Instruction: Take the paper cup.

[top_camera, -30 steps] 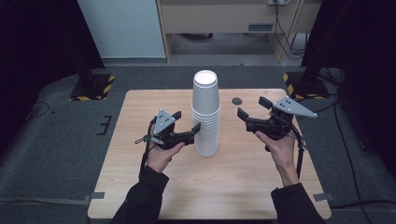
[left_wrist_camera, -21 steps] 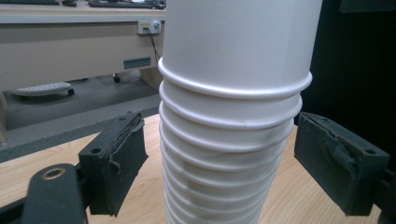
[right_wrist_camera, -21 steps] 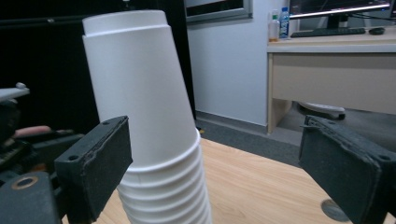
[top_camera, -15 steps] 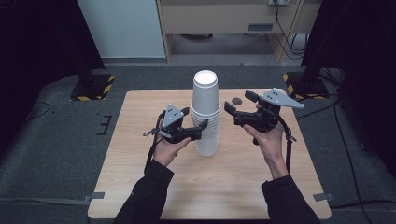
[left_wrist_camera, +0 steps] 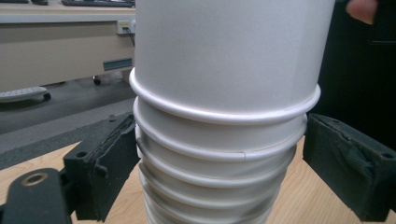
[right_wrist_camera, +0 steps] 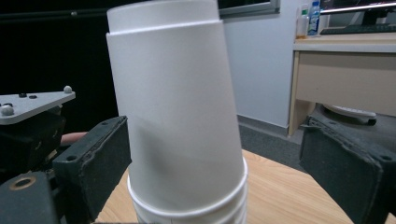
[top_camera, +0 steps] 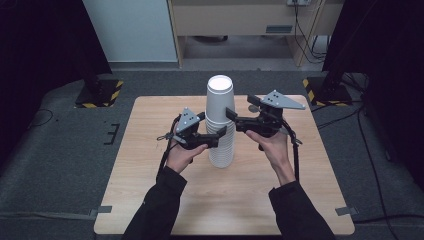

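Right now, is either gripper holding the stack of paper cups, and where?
Neither. The left gripper straddles the cup stack low, the right gripper higher up; both stand open, pads apart from it.

The high view looks forward and down from above the person's side, taking in the whole pale wooden table (top_camera: 150,200) and dark floor beyond. The left gripper view sits very close to the tall stack of white paper cups (left_wrist_camera: 224,93), facing its lower rims from the left, level with the tabletop. The right gripper view faces the same stack (right_wrist_camera: 177,121) from the right, just as near but higher up. All three share the stack (top_camera: 220,120) and table.
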Tool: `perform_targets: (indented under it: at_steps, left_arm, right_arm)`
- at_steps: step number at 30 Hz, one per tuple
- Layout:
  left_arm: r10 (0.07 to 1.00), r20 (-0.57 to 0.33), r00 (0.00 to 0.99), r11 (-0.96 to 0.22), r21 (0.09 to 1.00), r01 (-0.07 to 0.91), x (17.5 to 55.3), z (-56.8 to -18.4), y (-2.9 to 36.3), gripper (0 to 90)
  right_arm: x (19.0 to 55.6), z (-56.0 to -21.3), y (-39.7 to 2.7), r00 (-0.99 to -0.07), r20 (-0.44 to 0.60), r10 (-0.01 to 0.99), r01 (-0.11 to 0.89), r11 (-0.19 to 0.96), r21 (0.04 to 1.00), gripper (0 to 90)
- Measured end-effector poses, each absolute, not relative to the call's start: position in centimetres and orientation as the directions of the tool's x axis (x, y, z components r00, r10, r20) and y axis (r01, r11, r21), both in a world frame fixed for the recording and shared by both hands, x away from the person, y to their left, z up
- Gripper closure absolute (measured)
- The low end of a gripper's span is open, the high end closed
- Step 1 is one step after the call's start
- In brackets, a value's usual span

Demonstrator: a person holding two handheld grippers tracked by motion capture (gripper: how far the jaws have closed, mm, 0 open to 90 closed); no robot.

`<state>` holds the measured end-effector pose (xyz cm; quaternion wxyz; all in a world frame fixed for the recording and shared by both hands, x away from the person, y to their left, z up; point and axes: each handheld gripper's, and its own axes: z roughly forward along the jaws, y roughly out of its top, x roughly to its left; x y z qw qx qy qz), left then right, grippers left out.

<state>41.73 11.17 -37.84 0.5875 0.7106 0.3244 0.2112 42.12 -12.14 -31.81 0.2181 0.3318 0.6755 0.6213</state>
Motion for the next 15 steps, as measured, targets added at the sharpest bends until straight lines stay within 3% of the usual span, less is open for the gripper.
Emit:
perform_targets:
  at_steps: [15]
  left_arm:
    - [0.689, -0.093, 0.719, -0.096, 0.971, 0.218, 42.5, -37.7, 11.4, 5.8]
  right_arm:
    - [43.7, -32.6, -9.7, -0.728, 0.146, 0.67, 0.199, 0.002, 0.98, 8.4]
